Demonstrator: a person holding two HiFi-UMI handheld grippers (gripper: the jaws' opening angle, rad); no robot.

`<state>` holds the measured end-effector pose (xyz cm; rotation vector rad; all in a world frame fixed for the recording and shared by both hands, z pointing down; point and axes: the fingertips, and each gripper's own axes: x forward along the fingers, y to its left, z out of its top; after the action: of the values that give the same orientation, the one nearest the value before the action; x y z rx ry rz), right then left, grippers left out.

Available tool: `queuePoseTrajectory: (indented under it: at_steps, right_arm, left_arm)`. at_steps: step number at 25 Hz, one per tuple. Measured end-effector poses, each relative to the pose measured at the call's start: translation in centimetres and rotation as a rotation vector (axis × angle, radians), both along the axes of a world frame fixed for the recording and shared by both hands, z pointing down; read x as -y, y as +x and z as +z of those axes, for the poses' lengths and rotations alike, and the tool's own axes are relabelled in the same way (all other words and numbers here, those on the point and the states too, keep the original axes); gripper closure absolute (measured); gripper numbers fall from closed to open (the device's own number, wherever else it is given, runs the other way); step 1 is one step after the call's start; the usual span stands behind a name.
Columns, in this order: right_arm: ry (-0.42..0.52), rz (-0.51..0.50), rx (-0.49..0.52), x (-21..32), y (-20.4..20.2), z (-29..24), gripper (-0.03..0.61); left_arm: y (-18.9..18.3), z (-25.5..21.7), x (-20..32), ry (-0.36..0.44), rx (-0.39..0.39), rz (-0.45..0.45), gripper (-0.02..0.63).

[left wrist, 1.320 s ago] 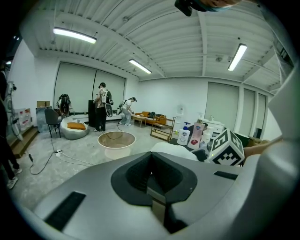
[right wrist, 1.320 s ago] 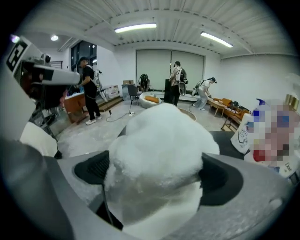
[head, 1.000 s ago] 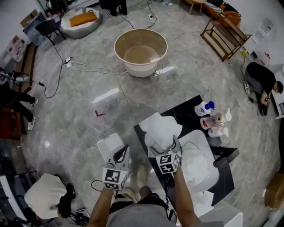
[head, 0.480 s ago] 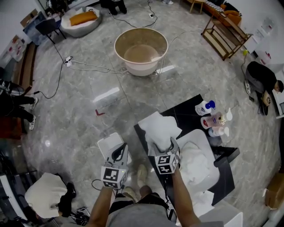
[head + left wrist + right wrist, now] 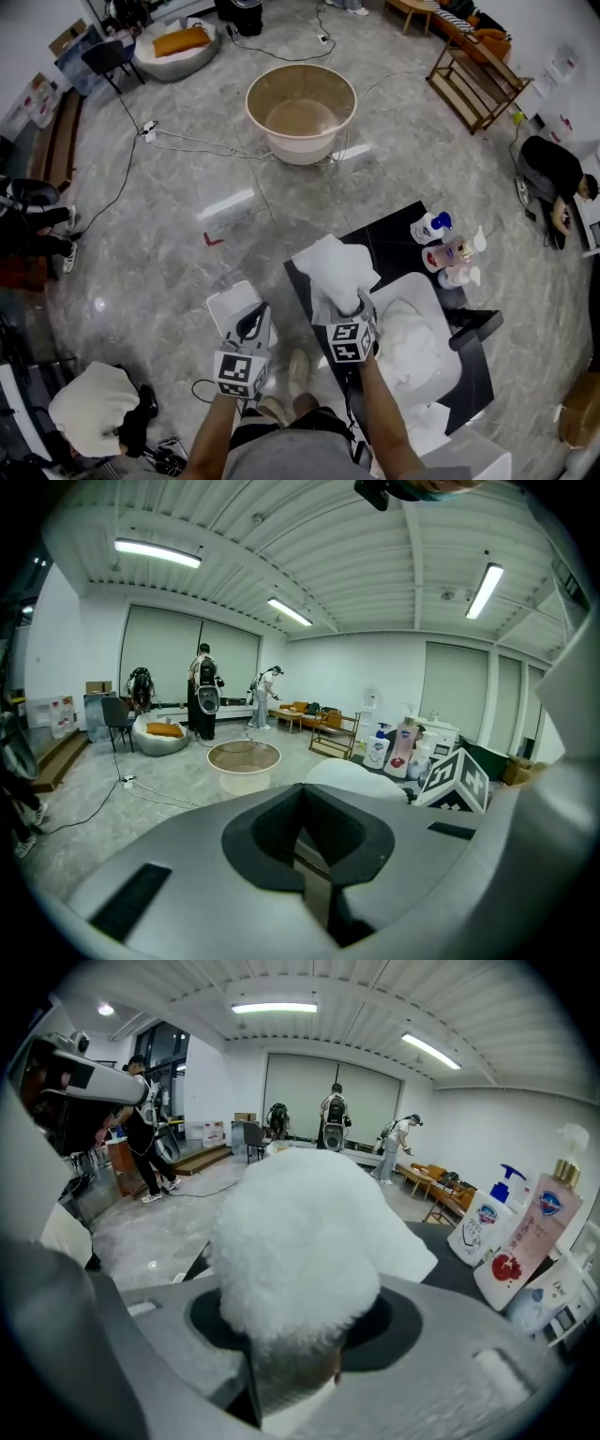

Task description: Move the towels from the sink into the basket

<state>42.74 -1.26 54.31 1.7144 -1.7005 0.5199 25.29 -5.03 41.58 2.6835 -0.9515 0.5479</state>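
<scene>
A fluffy white towel (image 5: 335, 267) lies bunched on the near corner of the black counter (image 5: 398, 242), left of the white sink (image 5: 433, 292). More white towels (image 5: 405, 345) fill the sink. My right gripper (image 5: 349, 305) is at the towel's near edge. Its jaws are closing, and the towel (image 5: 295, 1232) is pinched between them (image 5: 300, 1335). My left gripper (image 5: 251, 323) hangs left of the counter above the floor; it is shut and holds nothing (image 5: 305, 855). The round beige basket (image 5: 300, 150) stands on the floor far ahead and looks empty.
Soap bottles (image 5: 448, 251) stand at the counter's far right corner. Cables (image 5: 187, 141) trail over the floor near the basket. A small white box (image 5: 232, 305) sits on the floor under my left gripper. A wooden shelf (image 5: 473, 70) and a seated person (image 5: 553, 173) are at the right.
The right gripper's jaws have closed in on the towel's near edge. Both grippers stay almost in place.
</scene>
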Motion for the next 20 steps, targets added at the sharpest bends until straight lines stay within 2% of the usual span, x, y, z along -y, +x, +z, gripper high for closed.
queuePoseTrajectory:
  at_steps: [7, 13, 20]
  right_arm:
    - [0.050, 0.011, 0.032, -0.4, 0.2, -3.0, 0.382]
    - [0.138, 0.017, 0.054, -0.9, -0.8, -7.0, 0.387]
    - [0.281, -0.026, 0.051, -1.0, -3.3, -14.5, 0.387]
  left_arm:
    - [-1.6, -3.0, -0.7, 0.049, -0.011, -0.019, 0.604]
    - [-3.3, -5.5, -1.6, 0.093, -0.026, -0.047, 0.604]
    - [-5.7, -8.8, -2.8, 0.153, -0.044, -0.091, 0.604]
